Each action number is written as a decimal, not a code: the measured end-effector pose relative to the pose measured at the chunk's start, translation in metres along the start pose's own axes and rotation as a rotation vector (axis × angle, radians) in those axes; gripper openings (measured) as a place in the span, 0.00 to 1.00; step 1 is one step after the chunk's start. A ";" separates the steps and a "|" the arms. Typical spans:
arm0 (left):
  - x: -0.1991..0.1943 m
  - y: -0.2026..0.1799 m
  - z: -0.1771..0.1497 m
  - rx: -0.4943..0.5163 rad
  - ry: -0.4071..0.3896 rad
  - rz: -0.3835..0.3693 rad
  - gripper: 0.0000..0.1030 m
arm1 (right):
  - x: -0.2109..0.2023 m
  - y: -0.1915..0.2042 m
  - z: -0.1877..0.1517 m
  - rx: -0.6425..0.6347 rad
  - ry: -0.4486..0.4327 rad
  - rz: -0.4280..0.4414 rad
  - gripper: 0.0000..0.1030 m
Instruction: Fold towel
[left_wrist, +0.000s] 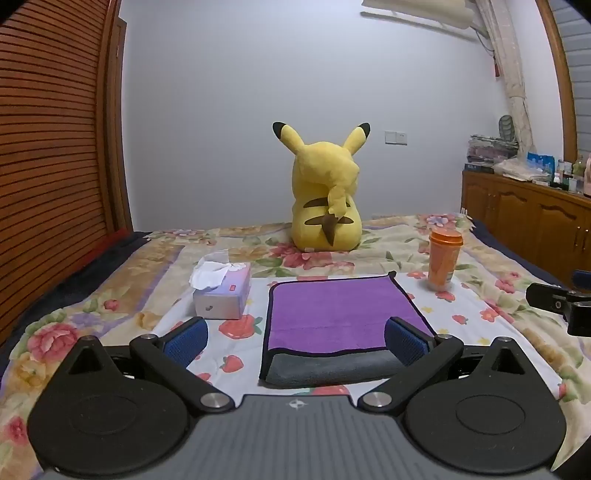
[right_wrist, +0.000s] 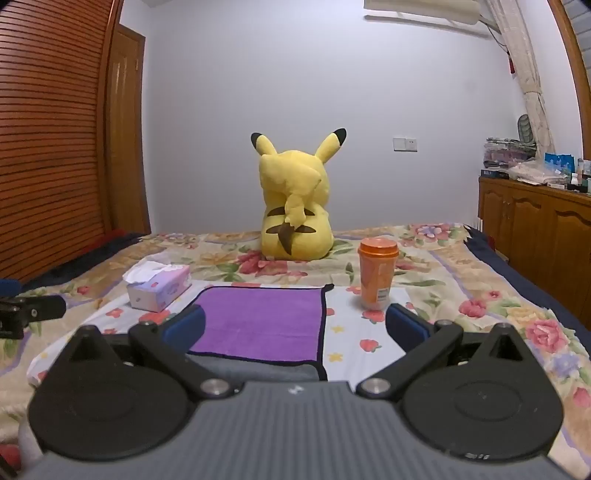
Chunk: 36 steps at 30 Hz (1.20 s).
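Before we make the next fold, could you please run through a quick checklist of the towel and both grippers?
1. Towel lying flat on the bed: ok.
2. Left gripper open and empty: ok.
3. Right gripper open and empty: ok.
4. Tissue box apart from the towel: ok.
5. Orange cup upright, off the towel: ok.
6. Layers squarely aligned: not ok, grey underside shows along the near edge.

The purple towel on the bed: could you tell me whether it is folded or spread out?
Folded. The towel lies doubled, its purple top layer ending short of the near edge, where a grey layer shows beneath.
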<state>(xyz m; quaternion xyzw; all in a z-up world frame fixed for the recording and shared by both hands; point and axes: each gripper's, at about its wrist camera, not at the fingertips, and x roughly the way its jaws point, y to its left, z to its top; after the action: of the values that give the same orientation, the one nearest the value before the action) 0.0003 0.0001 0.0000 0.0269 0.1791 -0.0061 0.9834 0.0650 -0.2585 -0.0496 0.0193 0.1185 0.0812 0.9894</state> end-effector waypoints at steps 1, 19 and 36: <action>0.000 0.000 0.000 0.001 0.001 -0.001 1.00 | 0.000 0.001 0.000 -0.009 -0.012 -0.002 1.00; -0.004 0.001 0.001 0.003 -0.010 0.002 1.00 | -0.001 0.002 0.000 -0.006 -0.008 -0.003 1.00; -0.004 0.000 0.001 0.004 -0.013 0.002 1.00 | -0.002 0.003 -0.001 -0.007 -0.009 -0.002 1.00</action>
<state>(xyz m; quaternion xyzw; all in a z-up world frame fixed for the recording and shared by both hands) -0.0034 0.0004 0.0028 0.0292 0.1729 -0.0056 0.9845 0.0628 -0.2556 -0.0497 0.0161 0.1136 0.0803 0.9901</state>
